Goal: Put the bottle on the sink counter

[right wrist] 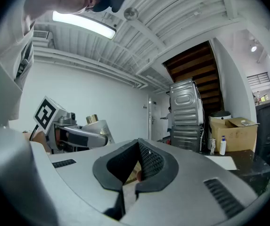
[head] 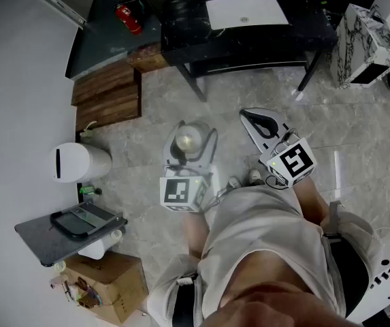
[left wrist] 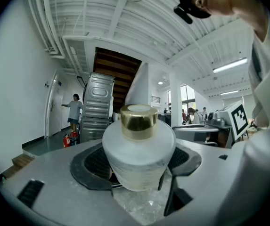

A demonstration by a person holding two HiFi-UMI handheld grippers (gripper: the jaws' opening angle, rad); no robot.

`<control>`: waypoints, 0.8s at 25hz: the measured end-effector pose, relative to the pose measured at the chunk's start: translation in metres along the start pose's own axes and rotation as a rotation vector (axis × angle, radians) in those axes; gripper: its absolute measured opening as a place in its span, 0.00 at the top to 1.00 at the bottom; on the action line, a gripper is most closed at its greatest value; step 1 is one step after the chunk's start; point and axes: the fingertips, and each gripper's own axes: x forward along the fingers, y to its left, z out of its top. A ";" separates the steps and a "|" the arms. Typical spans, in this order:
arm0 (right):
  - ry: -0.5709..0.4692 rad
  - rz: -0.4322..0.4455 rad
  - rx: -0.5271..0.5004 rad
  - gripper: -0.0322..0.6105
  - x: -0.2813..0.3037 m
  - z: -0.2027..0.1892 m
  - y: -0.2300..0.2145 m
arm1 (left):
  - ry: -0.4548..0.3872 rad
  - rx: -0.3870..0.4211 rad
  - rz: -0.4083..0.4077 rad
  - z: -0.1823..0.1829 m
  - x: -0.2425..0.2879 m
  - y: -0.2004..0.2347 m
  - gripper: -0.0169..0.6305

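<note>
**Head view with both tongs views.** The left tongs are clenched on the frosted white bottle with a gold cap. One pad presses on each flank. The bottle stands upright and is carried above the grey marbled floor, near the centre of the head view. The right tongs, at 3 o'clock of the bottle and near it, are closed and hold nothing. The black sink tabletop with its white rectangular basin lies at 12 o'clock, well apart from the bottle.
</note>
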 end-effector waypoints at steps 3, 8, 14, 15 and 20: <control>0.002 0.031 0.003 0.95 -0.006 -0.002 0.002 | 0.006 0.000 0.003 0.000 0.002 -0.009 0.46; -0.024 0.069 0.055 0.95 -0.015 -0.003 0.005 | 0.014 0.001 0.015 0.000 0.002 -0.022 0.46; -0.032 0.088 0.038 0.95 -0.029 -0.003 -0.001 | 0.020 0.000 0.046 -0.001 -0.004 -0.038 0.46; -0.035 0.092 0.036 0.95 -0.030 -0.003 -0.002 | 0.021 0.001 0.048 -0.001 -0.005 -0.040 0.46; -0.041 0.108 0.045 0.95 -0.030 -0.001 -0.001 | 0.016 -0.001 0.049 0.001 -0.006 -0.041 0.46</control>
